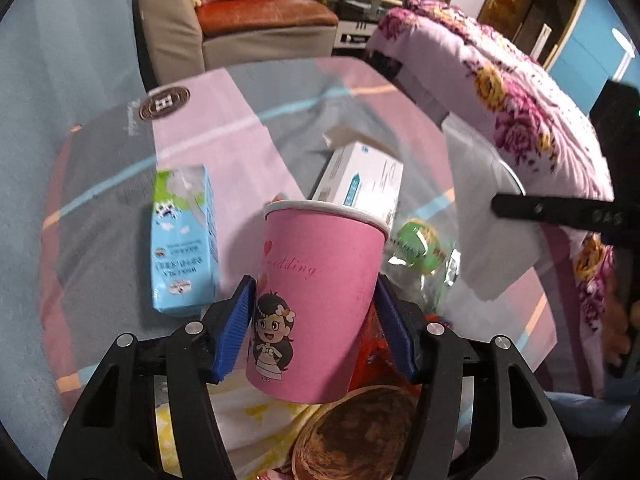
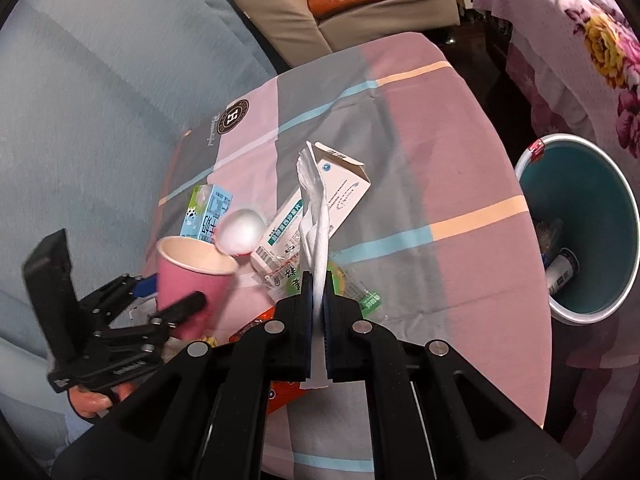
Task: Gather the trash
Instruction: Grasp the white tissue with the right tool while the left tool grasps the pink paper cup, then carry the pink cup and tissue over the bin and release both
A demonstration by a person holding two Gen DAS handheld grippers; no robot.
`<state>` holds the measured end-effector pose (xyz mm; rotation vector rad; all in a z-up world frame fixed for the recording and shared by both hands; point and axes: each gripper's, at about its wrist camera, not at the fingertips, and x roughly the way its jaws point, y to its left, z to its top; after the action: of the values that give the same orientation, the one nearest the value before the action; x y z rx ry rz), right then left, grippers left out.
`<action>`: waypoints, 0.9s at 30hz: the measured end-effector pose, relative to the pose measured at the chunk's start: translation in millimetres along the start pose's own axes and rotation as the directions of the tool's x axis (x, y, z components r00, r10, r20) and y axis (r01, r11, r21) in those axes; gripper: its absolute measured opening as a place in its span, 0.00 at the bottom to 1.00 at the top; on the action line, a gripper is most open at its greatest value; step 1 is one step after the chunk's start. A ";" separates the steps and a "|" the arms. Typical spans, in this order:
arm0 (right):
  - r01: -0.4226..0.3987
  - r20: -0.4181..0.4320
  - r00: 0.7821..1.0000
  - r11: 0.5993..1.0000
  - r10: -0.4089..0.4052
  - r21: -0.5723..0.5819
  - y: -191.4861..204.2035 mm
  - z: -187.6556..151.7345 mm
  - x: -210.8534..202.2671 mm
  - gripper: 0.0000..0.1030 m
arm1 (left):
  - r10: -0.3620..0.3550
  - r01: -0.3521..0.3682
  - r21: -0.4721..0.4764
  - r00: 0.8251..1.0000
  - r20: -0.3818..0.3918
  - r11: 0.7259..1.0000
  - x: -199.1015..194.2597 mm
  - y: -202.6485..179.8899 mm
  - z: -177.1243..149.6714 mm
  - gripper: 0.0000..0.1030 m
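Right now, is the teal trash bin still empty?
No. In the right wrist view the teal trash bin beside the table already holds several items at its bottom, including a white tube-shaped container.

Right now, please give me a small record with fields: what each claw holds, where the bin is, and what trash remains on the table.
left claw: closed on pink paper cup
right claw: shut on white tissue
bin: teal, beside table, some trash inside
table: milk carton, white box, green wrapper
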<state>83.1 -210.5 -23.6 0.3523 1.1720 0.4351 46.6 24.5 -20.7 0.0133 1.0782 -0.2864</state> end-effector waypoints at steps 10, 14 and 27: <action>-0.025 0.061 0.998 0.999 0.022 0.045 -22.2 1.4 -22.2 0.04 | -0.075 0.089 -0.112 0.989 0.124 0.990 -38.6 -2.4 30.7 0.60; -0.022 0.107 0.994 0.996 0.013 0.083 -44.1 6.2 -39.8 0.04 | -0.083 0.092 -0.077 0.990 0.112 0.993 -30.4 -24.2 48.5 0.60; 0.071 0.217 0.967 0.962 -0.131 0.264 -159.1 9.4 -100.8 0.05 | -0.194 0.192 0.081 0.981 0.023 0.978 61.8 -164.4 102.9 0.60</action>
<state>82.3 -399.0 -16.2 0.5479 1.0113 0.1466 123.9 -163.1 -4.3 -0.0256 1.0389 -0.5025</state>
